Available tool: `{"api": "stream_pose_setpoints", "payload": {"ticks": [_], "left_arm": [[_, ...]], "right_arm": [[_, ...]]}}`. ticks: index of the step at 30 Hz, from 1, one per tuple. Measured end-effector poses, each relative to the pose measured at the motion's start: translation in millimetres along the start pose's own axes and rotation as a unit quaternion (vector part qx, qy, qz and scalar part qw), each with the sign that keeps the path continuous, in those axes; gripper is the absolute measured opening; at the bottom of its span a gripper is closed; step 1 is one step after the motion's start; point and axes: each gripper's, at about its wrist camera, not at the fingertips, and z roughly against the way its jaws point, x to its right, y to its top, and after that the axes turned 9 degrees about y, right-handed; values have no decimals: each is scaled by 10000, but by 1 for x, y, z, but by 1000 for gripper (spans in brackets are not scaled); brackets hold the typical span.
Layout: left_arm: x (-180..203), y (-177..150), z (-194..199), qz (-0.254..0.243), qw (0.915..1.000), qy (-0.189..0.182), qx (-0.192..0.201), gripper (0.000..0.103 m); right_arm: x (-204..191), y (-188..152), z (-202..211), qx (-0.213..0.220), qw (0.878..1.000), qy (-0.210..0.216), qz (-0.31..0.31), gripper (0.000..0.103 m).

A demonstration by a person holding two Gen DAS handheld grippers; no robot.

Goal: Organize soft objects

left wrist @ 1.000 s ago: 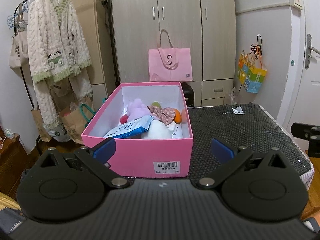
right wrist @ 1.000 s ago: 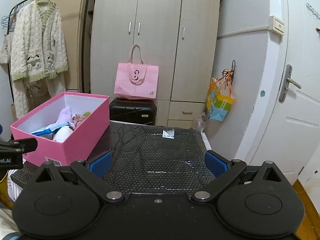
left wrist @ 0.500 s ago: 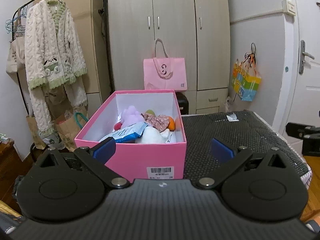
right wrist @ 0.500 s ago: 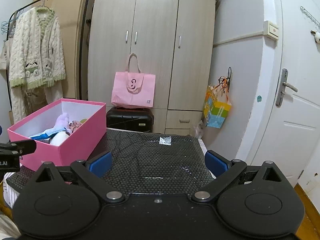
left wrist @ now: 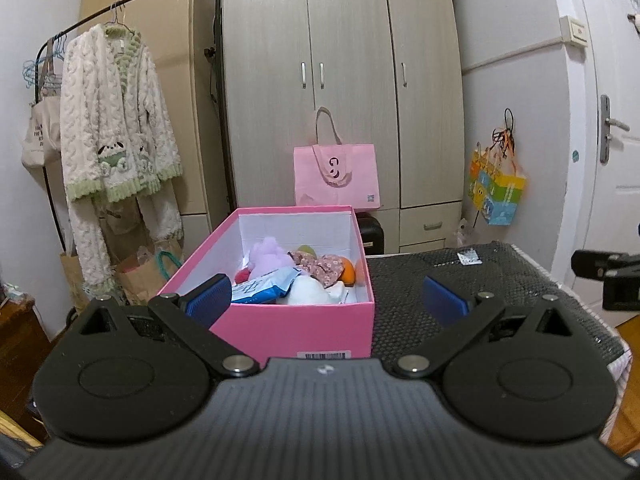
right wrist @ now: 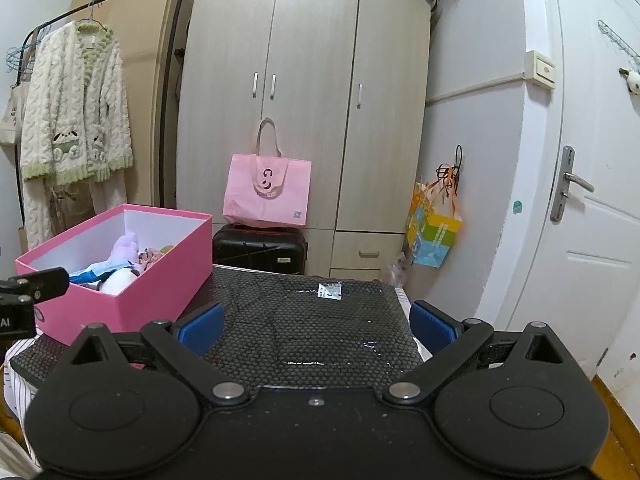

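A pink box [left wrist: 296, 330] [right wrist: 160, 280] stands on the left part of a black mesh-covered table [left wrist: 460, 280] [right wrist: 312, 328]. Inside lie a purple plush toy [left wrist: 268, 256] [right wrist: 125, 246], a blue-white packet [left wrist: 264, 288], a white soft item [left wrist: 306, 292], a floral cloth [left wrist: 320, 266] and an orange piece [left wrist: 349, 274]. My left gripper [left wrist: 326, 300] hangs open just before the box's near wall, holding nothing. Over the bare mesh to the right of the box, my right gripper [right wrist: 316, 326] is open and empty too.
A small white label [right wrist: 330, 291] lies on the far mesh. Behind the table are a wardrobe [right wrist: 304, 92], a pink tote bag [right wrist: 268, 188] on a black suitcase [right wrist: 260, 250], a coat rack with a cream cardigan [left wrist: 116, 120], a colourful hanging bag [right wrist: 434, 232] and a white door [right wrist: 592, 200].
Both grippers have drawn back and tilted up; the box and table sit lower and farther in each view. Both stay open. Nothing in the box moved.
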Motion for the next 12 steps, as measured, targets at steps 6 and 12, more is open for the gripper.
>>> {"api": "stream_pose_setpoints", "payload": {"ticks": [6, 12], "left_arm": [[-1, -2, -2, 9, 10000, 71, -19, 103], [-4, -3, -4, 58, 9999, 131, -65, 103]], "right_arm": [[2, -2, -9, -129, 9999, -41, -76, 101], [6, -4, -14, -189, 9997, -21, -169, 101]]}}
